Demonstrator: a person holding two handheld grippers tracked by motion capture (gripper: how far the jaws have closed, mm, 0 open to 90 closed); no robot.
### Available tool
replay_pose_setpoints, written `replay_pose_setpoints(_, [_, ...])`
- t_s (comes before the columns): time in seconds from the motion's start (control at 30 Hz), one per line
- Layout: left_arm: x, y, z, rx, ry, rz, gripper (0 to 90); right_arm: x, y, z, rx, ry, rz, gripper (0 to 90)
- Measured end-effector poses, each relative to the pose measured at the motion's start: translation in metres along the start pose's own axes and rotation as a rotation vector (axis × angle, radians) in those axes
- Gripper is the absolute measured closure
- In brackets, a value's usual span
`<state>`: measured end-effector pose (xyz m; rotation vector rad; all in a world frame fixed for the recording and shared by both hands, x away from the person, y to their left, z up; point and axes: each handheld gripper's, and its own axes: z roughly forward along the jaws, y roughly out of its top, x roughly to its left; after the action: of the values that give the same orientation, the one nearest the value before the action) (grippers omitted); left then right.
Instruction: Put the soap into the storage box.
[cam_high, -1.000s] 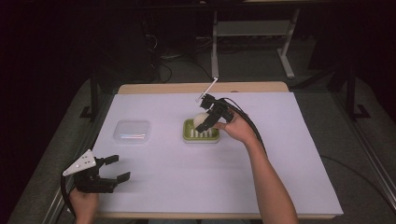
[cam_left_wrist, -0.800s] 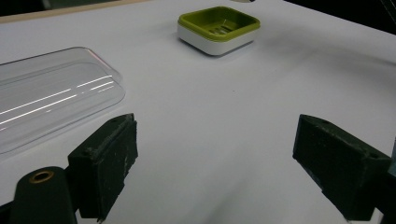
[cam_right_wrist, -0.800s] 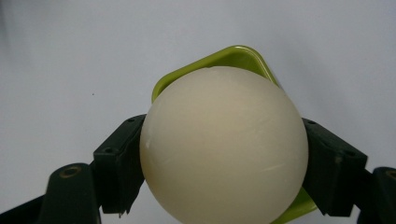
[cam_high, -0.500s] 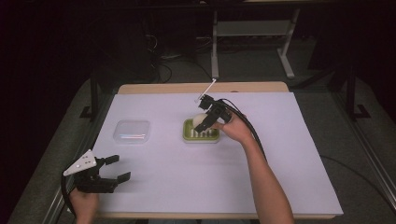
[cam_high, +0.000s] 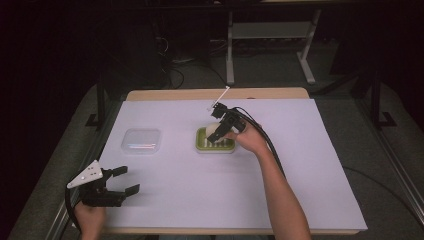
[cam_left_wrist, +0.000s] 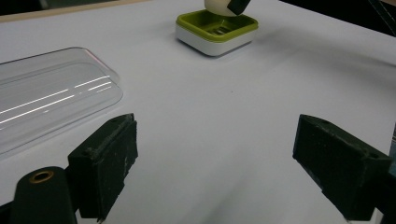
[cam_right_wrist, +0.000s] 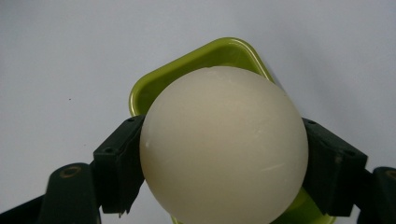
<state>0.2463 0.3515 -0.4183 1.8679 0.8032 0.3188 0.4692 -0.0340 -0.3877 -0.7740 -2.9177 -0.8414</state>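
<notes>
A cream round soap (cam_right_wrist: 223, 144) sits between the jaws of my right gripper (cam_right_wrist: 223, 170), which is shut on it just above a green soap dish (cam_right_wrist: 196, 65). From above, the same soap (cam_high: 214, 130) hangs over the dish (cam_high: 215, 145) near the table's middle, with the right gripper (cam_high: 220, 129) coming in from the right. My left gripper (cam_high: 123, 180) rests open near the front left corner, nothing between its fingers. Its own view has the dish (cam_left_wrist: 217, 29) far ahead, with the soap (cam_left_wrist: 219, 5) at the top edge.
A clear plastic lid (cam_high: 142, 139) lies left of the dish, also close on the left in the left gripper view (cam_left_wrist: 46, 98). White paper (cam_high: 300, 165) covers the table. A cable trails from the right gripper along the forearm.
The right gripper with the soap has lifted slightly above the dish. The left gripper has stayed where it was.
</notes>
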Motion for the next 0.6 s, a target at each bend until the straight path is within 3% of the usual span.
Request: replay_pose_setpoints(0.6, [-0.0002,0.0000,-0.0002,0.008,0.004,0.005,13.2,-0.0015,-0.0029,0.0105,0.031,-0.017,0.011,22.9])
